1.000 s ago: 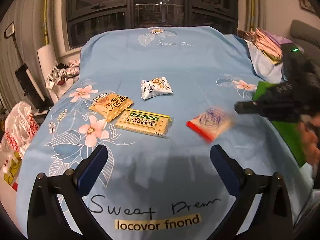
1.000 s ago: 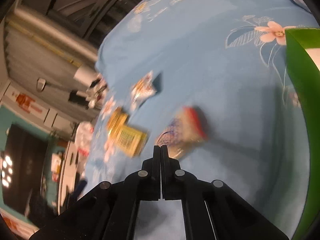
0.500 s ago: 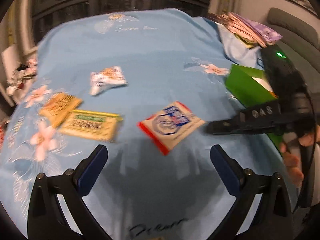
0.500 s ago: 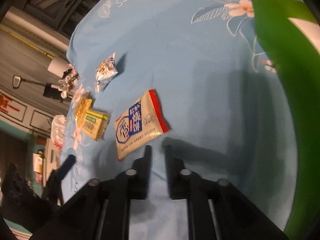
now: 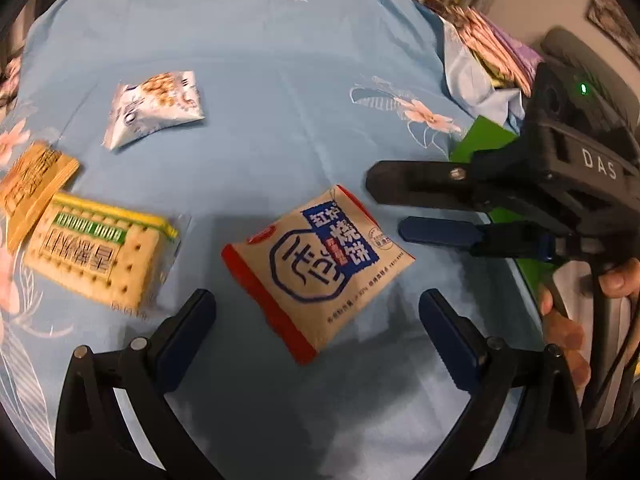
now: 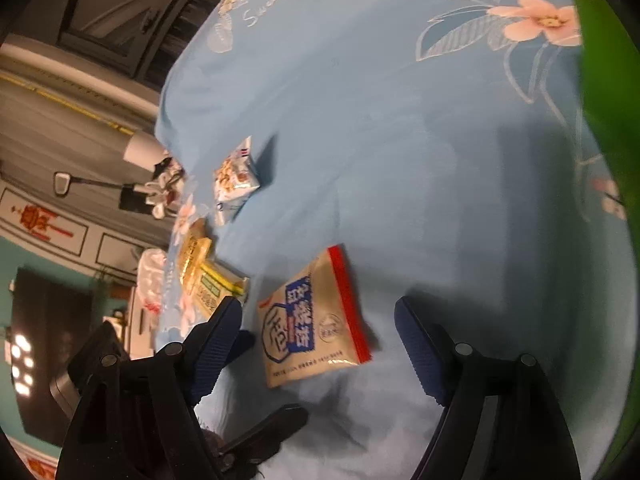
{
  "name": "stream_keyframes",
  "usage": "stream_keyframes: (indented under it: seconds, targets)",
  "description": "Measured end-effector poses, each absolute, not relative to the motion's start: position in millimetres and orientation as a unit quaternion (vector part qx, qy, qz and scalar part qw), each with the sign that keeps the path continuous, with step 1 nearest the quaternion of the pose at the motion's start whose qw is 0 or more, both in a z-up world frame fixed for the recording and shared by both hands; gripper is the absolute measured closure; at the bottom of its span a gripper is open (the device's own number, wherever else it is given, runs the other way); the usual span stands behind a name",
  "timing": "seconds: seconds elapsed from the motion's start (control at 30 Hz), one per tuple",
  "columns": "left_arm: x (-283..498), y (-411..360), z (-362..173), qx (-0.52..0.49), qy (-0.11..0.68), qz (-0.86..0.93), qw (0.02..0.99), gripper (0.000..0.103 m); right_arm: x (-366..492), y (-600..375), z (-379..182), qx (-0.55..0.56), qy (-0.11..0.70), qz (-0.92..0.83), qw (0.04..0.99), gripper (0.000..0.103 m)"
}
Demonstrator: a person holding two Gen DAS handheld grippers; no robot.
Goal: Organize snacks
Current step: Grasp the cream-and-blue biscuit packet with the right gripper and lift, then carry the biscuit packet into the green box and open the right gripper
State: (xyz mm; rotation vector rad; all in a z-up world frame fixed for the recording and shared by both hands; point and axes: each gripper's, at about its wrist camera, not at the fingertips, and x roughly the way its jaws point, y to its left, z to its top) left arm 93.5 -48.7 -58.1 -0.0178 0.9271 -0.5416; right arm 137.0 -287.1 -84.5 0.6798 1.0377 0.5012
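A tan snack packet with a blue label and red edge point(image 5: 320, 268) lies flat on the blue flowered cloth; it also shows in the right wrist view point(image 6: 312, 324). My left gripper point(image 5: 316, 320) is open, its jaws on either side of the packet's near end. My right gripper point(image 6: 320, 328) is open and empty, close to the packet; in the left wrist view it point(image 5: 384, 208) sits just right of the packet. A green-and-yellow cracker pack point(image 5: 100, 248), an orange packet point(image 5: 32, 188) and a white puffy bag point(image 5: 156, 108) lie to the left.
A green box point(image 6: 608, 128) stands at the right edge of the cloth, also visible behind the right gripper point(image 5: 484, 136). A pile of pink and purple packets point(image 5: 488, 44) lies at the back right. A hand point(image 5: 568, 328) holds the right gripper.
My right gripper opened from shut and let the tan packet go onto the cloth. My left gripper moved forward and right, closing in over the packet.
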Motion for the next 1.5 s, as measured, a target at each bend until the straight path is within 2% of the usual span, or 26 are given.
stream_keyframes:
  seconds: [0.13, 0.17, 0.3, 0.4, 0.47, 0.5, 0.6, 0.8, 1.03, 1.23, 1.5]
  targets:
    - [96.6, -56.1, -61.2, 0.017, 0.441, -0.261, 0.859, 0.005, 139.5, -278.4, -85.4, 0.299, 0.474, 0.249, 0.79, 0.024]
    - [97.4, -55.9, -60.6, 0.014, 0.44, -0.263, 0.859, 0.011, 139.8, -278.0, -85.3, 0.295, 0.473, 0.251, 0.791, 0.027]
    - [113.6, -45.4, -58.6, -0.039, 0.447, -0.275, 0.85, 0.051, 142.5, -281.2, -91.2, 0.297, 0.48, 0.257, 0.785, 0.049]
    - [113.3, -42.1, -59.5, -0.041, 0.446, -0.282, 0.849, 0.054, 142.7, -283.7, -93.4, 0.291, 0.482, 0.258, 0.785, 0.058]
    - [111.3, -42.3, -59.4, -0.039, 0.443, -0.284, 0.849, 0.057, 143.1, -284.3, -95.4, 0.284, 0.487, 0.255, 0.786, 0.074]
    - [111.8, -42.6, -59.2, -0.041, 0.445, -0.286, 0.848, 0.063, 143.5, -283.7, -97.9, 0.282, 0.492, 0.256, 0.783, 0.082]
    - [111.0, -40.0, -57.4, -0.049, 0.449, -0.277, 0.848, 0.071, 140.2, -285.7, -99.0, 0.29, 0.484, 0.255, 0.786, 0.084]
    - [99.1, -39.6, -47.6, -0.011, 0.443, -0.264, 0.857, 0.081, 135.1, -283.1, -87.1, 0.262, 0.481, 0.248, 0.799, 0.084]
    - [92.0, -40.7, -39.6, -0.021, 0.436, -0.271, 0.858, 0.081, 122.0, -291.1, -71.1, 0.263, 0.468, 0.248, 0.806, 0.085]
    - [77.7, -57.9, -12.9, -0.008, 0.412, -0.28, 0.867, 0.081, 104.9, -306.5, -45.5, 0.264, 0.445, 0.242, 0.82, 0.085]
    - [55.9, -113.1, 20.5, 0.019, 0.377, -0.314, 0.871, 0.081, 66.6, -357.2, -7.2, 0.264, 0.409, 0.209, 0.848, 0.085]
